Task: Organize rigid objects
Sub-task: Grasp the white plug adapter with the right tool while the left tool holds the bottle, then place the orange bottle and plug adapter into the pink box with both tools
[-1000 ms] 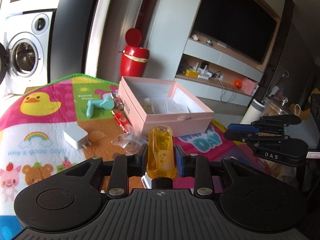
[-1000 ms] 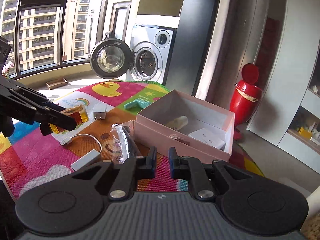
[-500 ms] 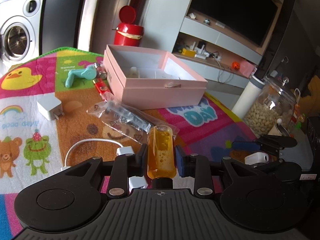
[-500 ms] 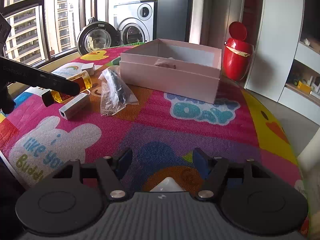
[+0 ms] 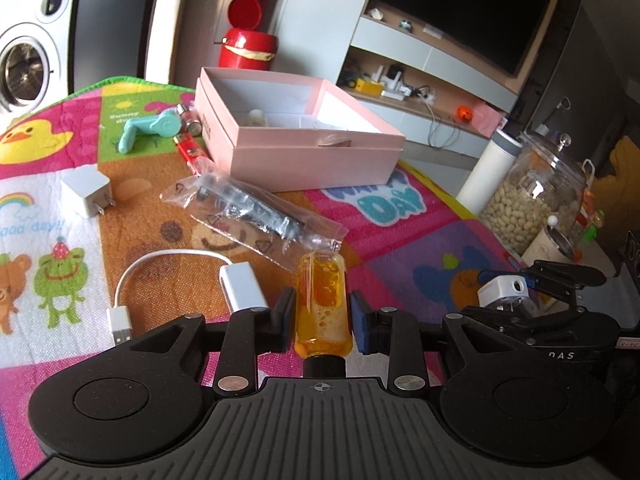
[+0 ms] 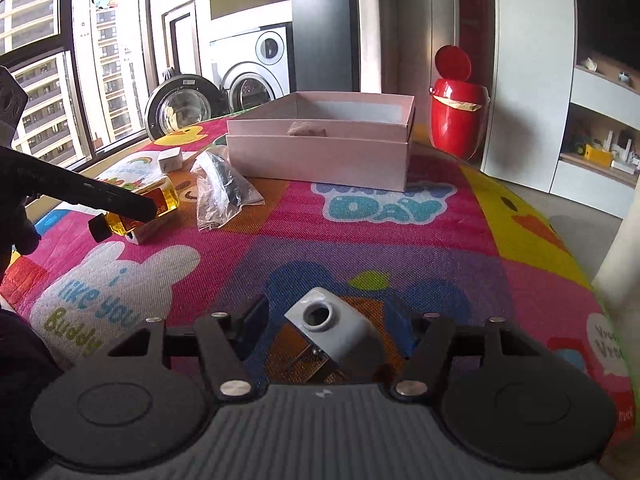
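My left gripper (image 5: 323,316) is shut on a small bottle of amber liquid (image 5: 323,300) with a black cap, held above the colourful play mat (image 5: 400,240). The bottle also shows in the right wrist view (image 6: 140,208). My right gripper (image 6: 326,324) is open, low over the mat, with its jaws on either side of a white plug adapter (image 6: 332,328) that has a round hole; the jaws stand apart from it. The adapter also shows in the left wrist view (image 5: 502,290). An open pink box (image 5: 296,136) stands further back on the mat.
On the mat lie a plastic bag with black parts (image 5: 252,208), a white USB adapter cable (image 5: 240,284), a white charger (image 5: 86,190), a teal toy (image 5: 150,128), a red lighter (image 5: 192,156) and batteries (image 5: 188,118). A glass jar (image 5: 532,200) and white cylinder (image 5: 488,172) stand at right.
My right gripper has dropped low over the mat and opened around the white plug adapter. My left gripper has pulled back from the box, still holding the bottle.
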`<act>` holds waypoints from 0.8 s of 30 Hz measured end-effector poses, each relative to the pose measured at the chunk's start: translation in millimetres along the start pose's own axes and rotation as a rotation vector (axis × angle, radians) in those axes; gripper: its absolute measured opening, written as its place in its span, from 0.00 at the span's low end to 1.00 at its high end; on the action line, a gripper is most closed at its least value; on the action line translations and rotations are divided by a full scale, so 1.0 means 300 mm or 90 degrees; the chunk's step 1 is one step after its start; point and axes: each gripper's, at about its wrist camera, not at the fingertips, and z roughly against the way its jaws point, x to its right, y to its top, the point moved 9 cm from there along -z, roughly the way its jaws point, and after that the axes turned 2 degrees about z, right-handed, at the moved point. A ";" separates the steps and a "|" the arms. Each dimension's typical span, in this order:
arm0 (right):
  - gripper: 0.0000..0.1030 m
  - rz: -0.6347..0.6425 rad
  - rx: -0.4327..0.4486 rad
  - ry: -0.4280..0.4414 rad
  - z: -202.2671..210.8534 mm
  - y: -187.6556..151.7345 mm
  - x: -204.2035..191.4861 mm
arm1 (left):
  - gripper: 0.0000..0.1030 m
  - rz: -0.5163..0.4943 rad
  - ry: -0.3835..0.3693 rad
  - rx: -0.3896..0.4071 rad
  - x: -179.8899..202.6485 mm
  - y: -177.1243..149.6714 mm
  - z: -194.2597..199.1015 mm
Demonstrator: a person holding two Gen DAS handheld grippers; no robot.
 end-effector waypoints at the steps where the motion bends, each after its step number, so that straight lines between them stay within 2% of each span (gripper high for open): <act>1: 0.48 0.009 -0.008 -0.008 0.008 -0.007 -0.001 | 0.31 -0.006 -0.002 -0.006 0.006 -0.008 -0.001; 5: 0.45 0.001 -0.029 -0.017 0.034 -0.002 0.021 | 0.31 -0.026 -0.010 -0.017 0.025 -0.027 -0.003; 9: 0.45 0.013 -0.002 -0.023 0.061 0.081 0.030 | 0.31 -0.015 -0.027 -0.007 0.027 0.010 -0.002; 10: 0.25 0.026 0.012 -0.023 0.068 0.116 0.029 | 0.31 -0.012 -0.032 -0.001 0.027 0.038 0.000; 11: 0.09 0.043 0.022 -0.019 0.070 0.160 0.027 | 0.31 -0.014 -0.034 0.012 0.027 0.080 0.005; 12: 0.01 0.056 0.035 -0.022 0.070 0.216 0.031 | 0.31 -0.021 -0.034 0.032 0.027 0.136 0.012; 15: 0.01 0.062 0.098 -0.025 0.056 0.413 0.056 | 0.31 -0.050 -0.022 0.118 0.022 0.341 0.034; 18: 0.01 0.071 0.125 -0.026 0.019 0.539 0.081 | 0.31 -0.042 0.004 0.182 -0.010 0.506 0.035; 20: 0.03 0.069 0.126 -0.035 0.030 0.555 0.107 | 0.31 -0.015 0.011 0.193 -0.039 0.553 0.021; 21: 0.08 0.074 0.118 -0.028 0.048 0.535 0.114 | 0.31 0.002 0.014 0.190 -0.052 0.555 0.014; 23: 0.36 0.095 0.097 -0.005 0.091 0.454 0.107 | 0.31 0.019 0.005 0.179 -0.065 0.528 0.002; 24: 0.63 0.102 0.089 0.004 0.120 0.391 0.097 | 0.31 0.027 -0.005 0.169 -0.066 0.504 -0.009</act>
